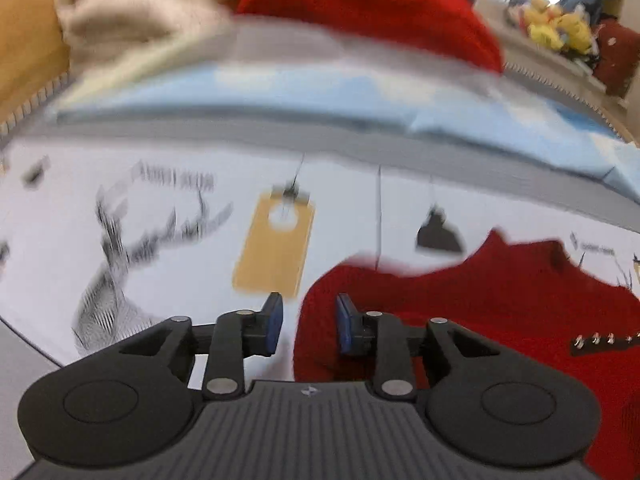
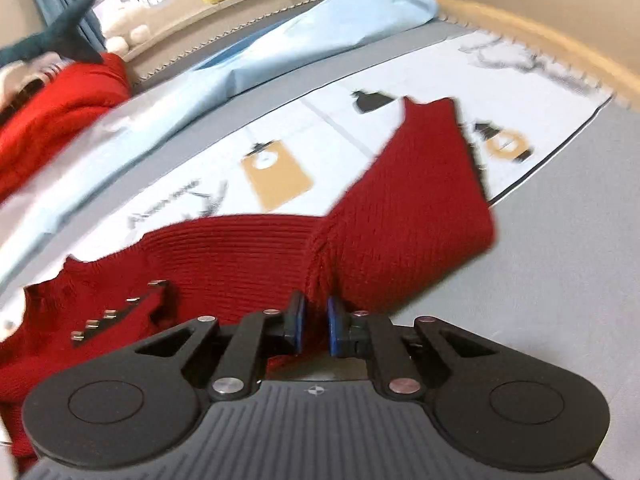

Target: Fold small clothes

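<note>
A dark red knit sweater (image 1: 480,304) lies on a white printed sheet (image 1: 180,240). In the left wrist view my left gripper (image 1: 309,322) hovers over the sweater's left edge. Its blue pads stand apart, with the edge below the gap and nothing pinched. In the right wrist view the sweater (image 2: 240,256) shows a row of metal buttons (image 2: 116,312), and its sleeve (image 2: 420,208) stretches up and away to the right. My right gripper (image 2: 315,322) is shut on a bunched fold of red knit where the sleeve meets the body.
A bright red garment (image 1: 360,8) and a cream one (image 1: 132,12) are piled at the back, behind a light blue cloth (image 2: 280,48). Yellow plush toys (image 1: 556,28) sit on a ledge. A wooden rim (image 2: 560,44) borders the grey surface (image 2: 540,280).
</note>
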A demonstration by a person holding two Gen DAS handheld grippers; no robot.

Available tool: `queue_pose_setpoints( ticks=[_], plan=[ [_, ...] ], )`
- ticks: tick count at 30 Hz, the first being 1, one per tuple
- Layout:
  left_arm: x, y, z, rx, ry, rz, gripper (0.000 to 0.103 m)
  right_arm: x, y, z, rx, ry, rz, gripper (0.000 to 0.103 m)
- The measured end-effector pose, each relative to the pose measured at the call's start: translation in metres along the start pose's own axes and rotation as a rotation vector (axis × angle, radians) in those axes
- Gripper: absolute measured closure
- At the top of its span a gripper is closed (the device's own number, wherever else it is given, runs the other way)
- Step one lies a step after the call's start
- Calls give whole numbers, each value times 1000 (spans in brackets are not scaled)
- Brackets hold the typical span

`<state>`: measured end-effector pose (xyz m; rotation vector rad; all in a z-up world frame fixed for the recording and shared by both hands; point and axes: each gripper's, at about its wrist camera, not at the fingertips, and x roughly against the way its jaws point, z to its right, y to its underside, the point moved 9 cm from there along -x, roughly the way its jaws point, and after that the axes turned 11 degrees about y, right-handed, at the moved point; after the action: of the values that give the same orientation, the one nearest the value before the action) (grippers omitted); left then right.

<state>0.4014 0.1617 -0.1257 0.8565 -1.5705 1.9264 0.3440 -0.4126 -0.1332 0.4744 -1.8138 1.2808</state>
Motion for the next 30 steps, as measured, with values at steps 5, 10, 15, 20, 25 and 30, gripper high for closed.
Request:
queue_pose_setpoints(
  ticks=[5, 10, 15, 20, 25, 30],
  plan=[
    [20, 13, 104, -186, 290, 17, 49, -21, 12, 23, -62, 72, -81, 77],
    [7, 91, 205, -452, 463, -142, 25, -24, 7, 21, -30, 64, -58, 65],
    [-23, 131, 229, -607, 348, -220, 33, -11, -17, 29, -80, 63, 4, 61],
    [-23, 96, 202, -505, 314, -168, 90, 0, -53, 34, -76, 54, 139, 41],
    [14, 18, 106, -295, 163, -5, 91, -40, -57, 20, -35, 17, 65, 38],
    [40, -7, -103, 151, -164, 52, 91, -84, -56, 3, 140, 89, 21, 37]
  ],
)
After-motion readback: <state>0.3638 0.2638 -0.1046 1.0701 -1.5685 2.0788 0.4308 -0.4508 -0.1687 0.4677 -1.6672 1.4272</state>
